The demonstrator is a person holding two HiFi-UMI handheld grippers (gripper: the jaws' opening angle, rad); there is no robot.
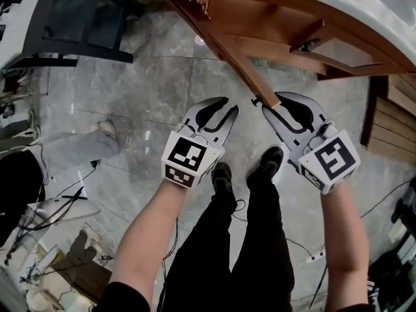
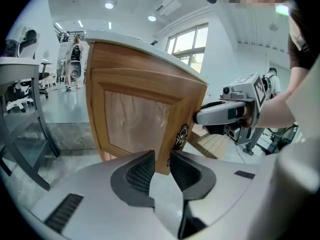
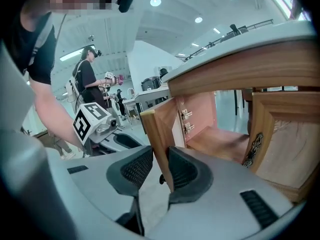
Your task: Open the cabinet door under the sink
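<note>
Head view shows us two grippers: our right gripper (image 1: 273, 103) pinches the edge of the one swung-out cabinet door (image 1: 237, 60) at twelve o'clock, our left gripper (image 1: 231, 104) spread and empty at its nine o'clock, two shoes (image 1: 221, 174) at six o'clock.

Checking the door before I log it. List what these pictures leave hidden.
Sink: in no view; the head view's top edge cuts the counter off.
Cabinet inside: under the counter in the head view; in the right gripper view the door, the right claw and the other door hide most of it.
Distant person, left gripper view: too small to tell what they do.
</note>
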